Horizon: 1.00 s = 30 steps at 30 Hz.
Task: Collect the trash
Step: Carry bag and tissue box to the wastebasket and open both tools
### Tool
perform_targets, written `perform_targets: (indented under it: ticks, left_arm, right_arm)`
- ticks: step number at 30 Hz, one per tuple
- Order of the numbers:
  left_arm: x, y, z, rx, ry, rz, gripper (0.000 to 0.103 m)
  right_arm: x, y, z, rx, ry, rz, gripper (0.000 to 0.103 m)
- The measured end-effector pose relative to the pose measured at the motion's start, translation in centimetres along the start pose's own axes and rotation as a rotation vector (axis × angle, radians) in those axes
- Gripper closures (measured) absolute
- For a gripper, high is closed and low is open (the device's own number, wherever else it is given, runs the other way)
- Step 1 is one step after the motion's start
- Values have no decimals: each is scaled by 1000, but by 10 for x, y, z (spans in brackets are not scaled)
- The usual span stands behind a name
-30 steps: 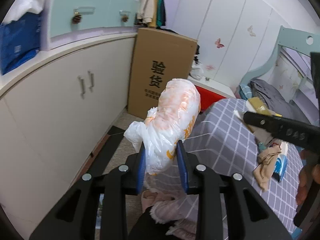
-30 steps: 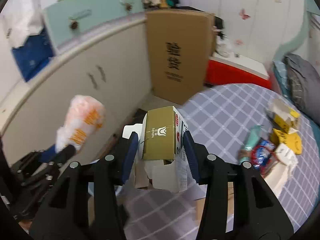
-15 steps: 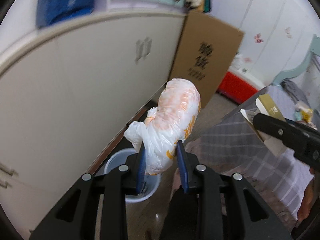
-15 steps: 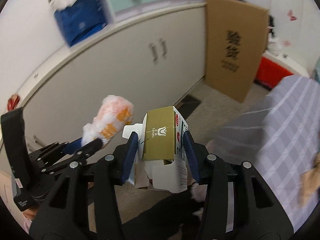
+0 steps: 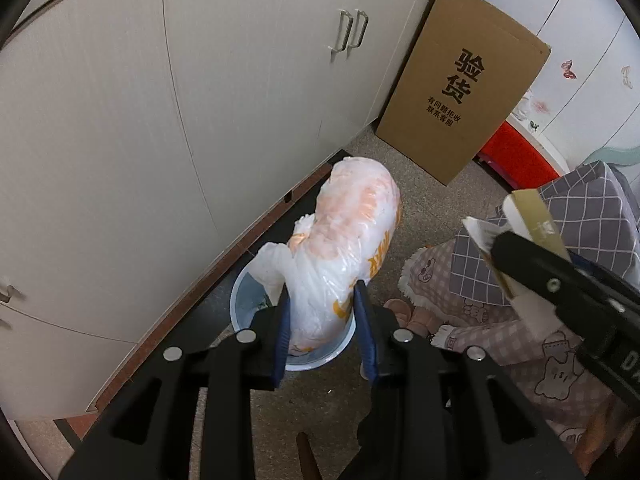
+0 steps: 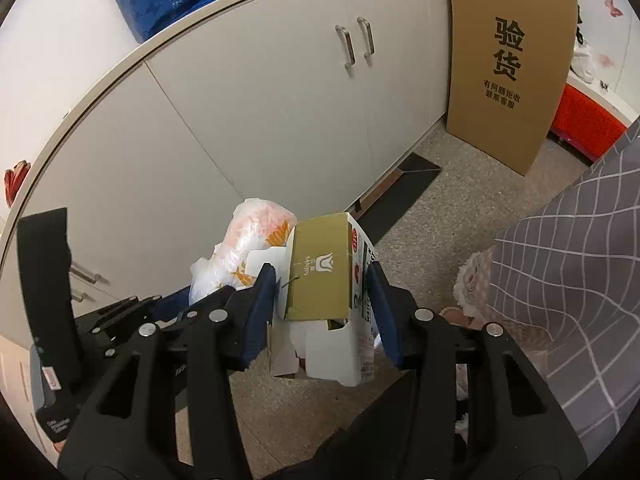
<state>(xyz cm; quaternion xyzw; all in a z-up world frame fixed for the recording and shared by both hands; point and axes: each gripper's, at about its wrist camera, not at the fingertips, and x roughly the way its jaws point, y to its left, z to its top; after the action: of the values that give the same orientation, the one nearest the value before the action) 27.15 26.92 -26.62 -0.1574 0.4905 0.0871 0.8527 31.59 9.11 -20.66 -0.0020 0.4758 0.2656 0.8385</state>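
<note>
My left gripper (image 5: 322, 312) is shut on a crumpled white and orange plastic bag (image 5: 344, 248), which hangs right over a small pale blue bin (image 5: 240, 296) on the floor by the cupboard. The bag hides most of the bin's opening. My right gripper (image 6: 322, 300) is shut on a torn gold and white carton (image 6: 320, 276). In the left wrist view that carton (image 5: 528, 216) and the right gripper's black finger show at the right, beside the bin. The bag (image 6: 248, 240) and the left gripper appear left of the carton in the right wrist view.
White cupboard doors (image 5: 200, 100) run along the left. A tall brown cardboard box (image 5: 460, 92) leans at the cupboard's end, with a red crate (image 5: 516, 156) behind it. A grey checked cloth (image 6: 572, 260) drapes at the right. A person's patterned trouser leg (image 5: 500, 320) and slipper stand near the bin.
Both grippers swung from the checked cloth toward the cupboard and dropped lower, tilting down. The blue bin came into view and now sits under the bag. Both grips stayed closed.
</note>
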Motion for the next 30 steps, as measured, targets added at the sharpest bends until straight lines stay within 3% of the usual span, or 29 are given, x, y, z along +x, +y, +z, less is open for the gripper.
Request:
perform_targets:
  ticks: [4,6,7,30]
  left_arm:
    - [-3,5,0,-15,-16,-8,67]
    - [-4,5,-2,-35,-30,10,30]
    - [-4,7,-2,-42,-36,27,25]
    - [-17,21,2,-99,-59,30,24]
  right_arm:
    - [6,-4,0,25,-13,1,56]
    - [9,-6,0,36,-7,3,56]
    - [10,-8,0,41,-5,3,56]
    - [16,2,-1,33,1,17,56]
